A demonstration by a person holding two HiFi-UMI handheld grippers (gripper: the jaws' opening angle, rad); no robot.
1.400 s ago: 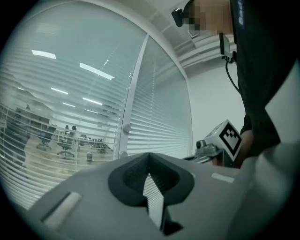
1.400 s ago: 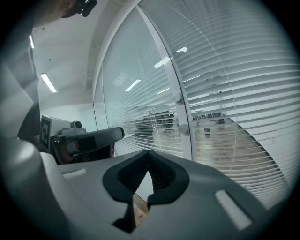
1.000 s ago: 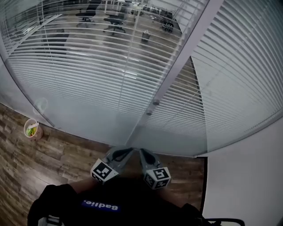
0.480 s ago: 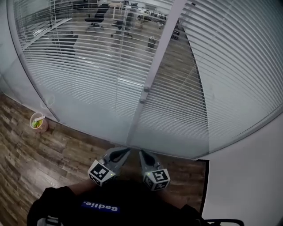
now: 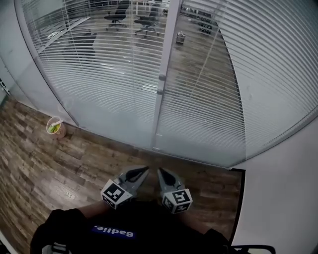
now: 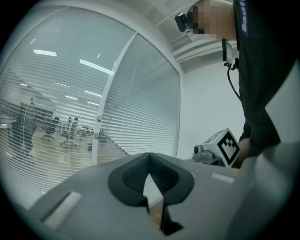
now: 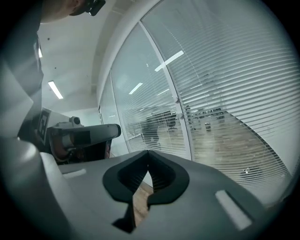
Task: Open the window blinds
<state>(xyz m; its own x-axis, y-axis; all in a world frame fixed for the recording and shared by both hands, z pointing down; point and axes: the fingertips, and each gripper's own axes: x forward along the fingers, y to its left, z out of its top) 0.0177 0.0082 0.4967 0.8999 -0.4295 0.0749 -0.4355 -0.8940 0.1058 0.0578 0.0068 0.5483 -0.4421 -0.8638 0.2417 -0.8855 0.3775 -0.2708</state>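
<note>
The window blinds (image 5: 99, 74) hang over the big glass wall, ahead of both grippers and well apart from them. More wood floor (image 5: 59, 166) shows below the glass than a second ago, and the white post (image 5: 163, 74) looks more upright. The left gripper (image 5: 144, 169) and right gripper (image 5: 160, 171) sit side by side, jaws pressed together, holding nothing. The little bin (image 5: 55, 127) shows further right.

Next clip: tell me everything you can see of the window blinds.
The window blinds are thin white horizontal slats, lowered almost to the wood floor. A white upright post carrying two small knobs splits them. The slats are tilted enough that office chairs show through. Nothing touches them: the left tongs and right tongs, both shut, are held short of them.
</note>
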